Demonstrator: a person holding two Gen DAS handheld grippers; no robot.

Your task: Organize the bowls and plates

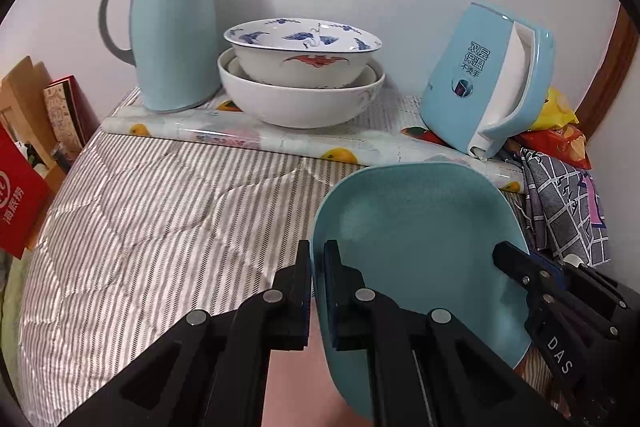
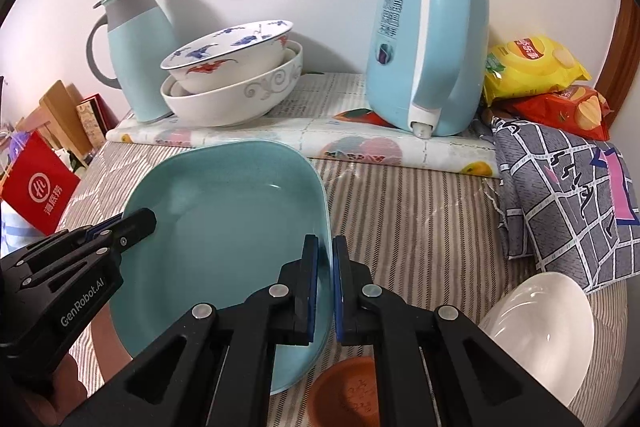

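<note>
Teal square plate (image 2: 224, 223) held in the air between two handheld grippers, above a bed covered in a grey-and-white striped quilt (image 1: 160, 211). The left gripper (image 1: 317, 291) has its fingers pinched together on the plate's left rim, one finger inside the dish and one outside. The right gripper (image 2: 325, 283) clamps the opposite rim the same way, so the plate hangs level between them, its hollow facing up.

Behind the plate, a board wrapped in fruit-print plastic (image 2: 400, 147) lies across the bed against a pale wall. On it stands a stack of two bowls: a blue-and-red painted bowl (image 1: 302, 53) nested in a larger white bowl (image 1: 300, 103). A light blue thermal jug (image 1: 172, 27) stands to the left of the stack and a light blue electric kettle (image 2: 428, 43) to its right.

Near the right gripper, low in its view, a white bowl (image 2: 548, 335) and a small terracotta dish (image 2: 352, 391) rest on the quilt.

The step in hand appears to be carrying the plate toward a resting place. Likely next, both grippers must travel forward together at matching height, then lower the plate flat before either lets go; whether it belongs beside or under the bowl stack cannot be told.
</note>
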